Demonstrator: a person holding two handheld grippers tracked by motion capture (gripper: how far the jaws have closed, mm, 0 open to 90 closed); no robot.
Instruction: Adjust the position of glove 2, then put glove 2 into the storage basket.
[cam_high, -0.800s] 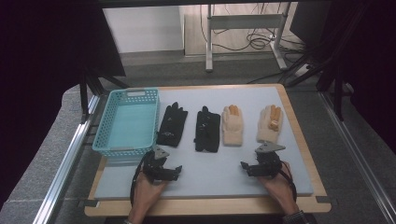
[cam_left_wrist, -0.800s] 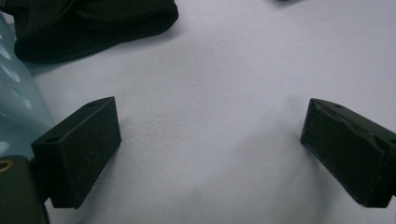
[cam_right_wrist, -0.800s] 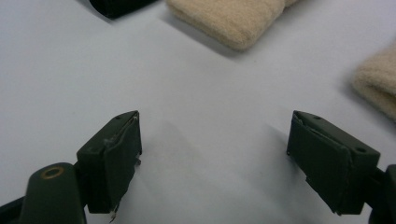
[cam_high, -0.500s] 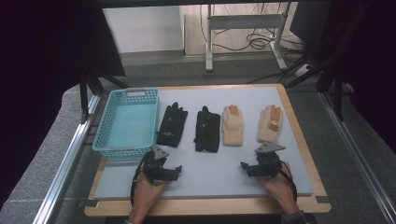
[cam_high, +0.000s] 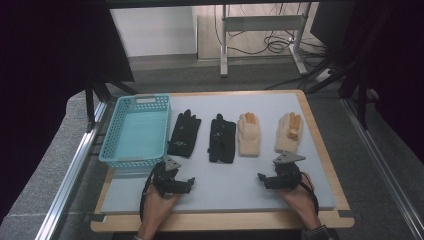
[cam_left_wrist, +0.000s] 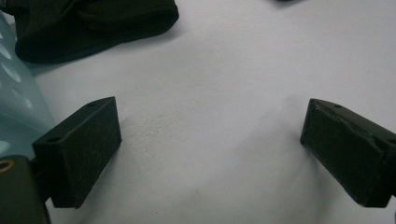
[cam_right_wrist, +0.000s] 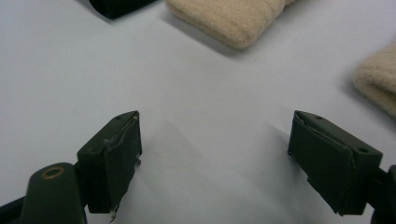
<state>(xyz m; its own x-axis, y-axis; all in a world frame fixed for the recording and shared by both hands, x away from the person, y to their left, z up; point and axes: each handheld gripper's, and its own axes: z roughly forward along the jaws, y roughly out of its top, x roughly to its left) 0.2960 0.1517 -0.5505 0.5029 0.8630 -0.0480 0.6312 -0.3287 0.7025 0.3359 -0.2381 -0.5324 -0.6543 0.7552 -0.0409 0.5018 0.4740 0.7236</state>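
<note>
At the far left of the grey table mat (cam_high: 225, 187) stands a turquoise plastic basket with perforated walls (cam_high: 114, 159), and nothing lies inside it. To its right four gloves lie flat in a row, fingers pointing away from the person: a black fabric glove (cam_high: 184, 134) just beside the basket, a second black fabric glove (cam_high: 222, 138), then a cream knitted glove with orange fingertips (cam_high: 249, 134), and last a second cream knitted glove with orange fingertips (cam_high: 289, 132) nearest the right edge.

Below the row, the left gripper (cam_high: 188, 182) rests low on the mat, near the basket's front corner and short of the first black glove's cuff (cam_left_wrist: 93, 28). Its jaws stand wide apart with only bare mat between them. Further right, the right gripper (cam_high: 261, 177) sits below the two cream gloves, whose cuffs (cam_right_wrist: 229, 18) lie just ahead of it; its jaws are likewise spread and hold nothing.

Judging from this layout, the work is probably gathering the gloves into the basket, and it has not begun: all four gloves lie untouched, and every pick and drop is left to do.
</note>
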